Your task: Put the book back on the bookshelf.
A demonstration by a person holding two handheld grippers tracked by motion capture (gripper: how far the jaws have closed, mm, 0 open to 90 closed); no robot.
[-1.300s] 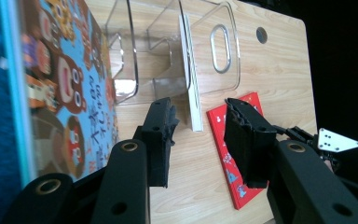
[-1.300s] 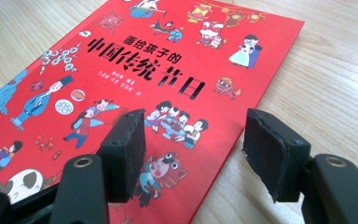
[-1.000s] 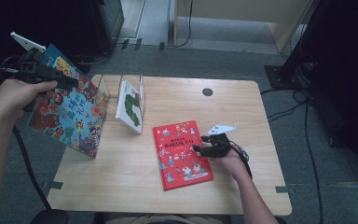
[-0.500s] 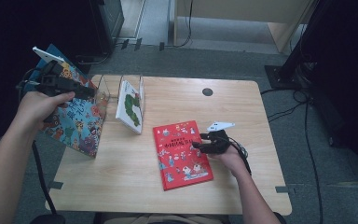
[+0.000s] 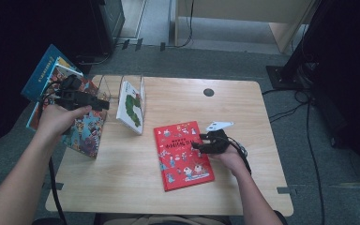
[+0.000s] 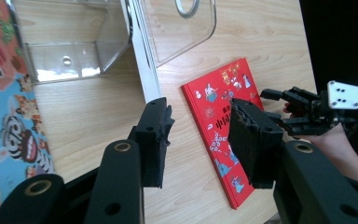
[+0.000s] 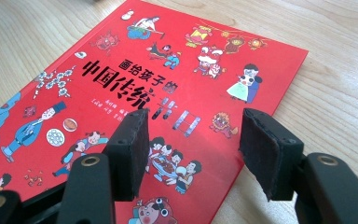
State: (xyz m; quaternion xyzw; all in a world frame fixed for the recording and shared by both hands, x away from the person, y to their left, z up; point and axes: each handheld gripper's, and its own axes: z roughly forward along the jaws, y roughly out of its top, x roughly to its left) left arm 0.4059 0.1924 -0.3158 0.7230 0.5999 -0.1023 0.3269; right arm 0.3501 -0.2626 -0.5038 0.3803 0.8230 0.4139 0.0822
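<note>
In the right gripper view, the two black jaws of the right gripper (image 7: 193, 151) are seen parted, with nothing clasped between them. Just beneath and ahead of them lies a red picture book (image 7: 135, 107), its cover printed with cartoon figures and black Chinese characters. Whether the pads touch the cover cannot be told. In the high view, this gripper (image 5: 198, 142) is held low over the right edge of the red book (image 5: 183, 154), which lies flat near the middle of the pale wooden table (image 5: 243, 187).

In the left gripper view, the jaws of the left gripper (image 6: 198, 140) are likewise seen spread apart and empty, pointed across the tabletop toward the red book (image 6: 219, 126). The other gripper (image 6: 307, 112) is seen beyond it, at the book's far edge. In the high view, the left gripper (image 5: 101, 104) is held above the table's left edge, over a colourful animal-patterned book (image 5: 86, 129) that leans at the left end of a clear acrylic book stand (image 5: 104, 84). A white book with a green caterpillar on its cover (image 5: 131, 108) is propped in the stand. Further books, one with a blue cover (image 5: 42, 75), are seen behind the left hand (image 5: 58, 119), off the table's left side.

A round cable hole (image 5: 208, 92) is set in the far part of the table.
</note>
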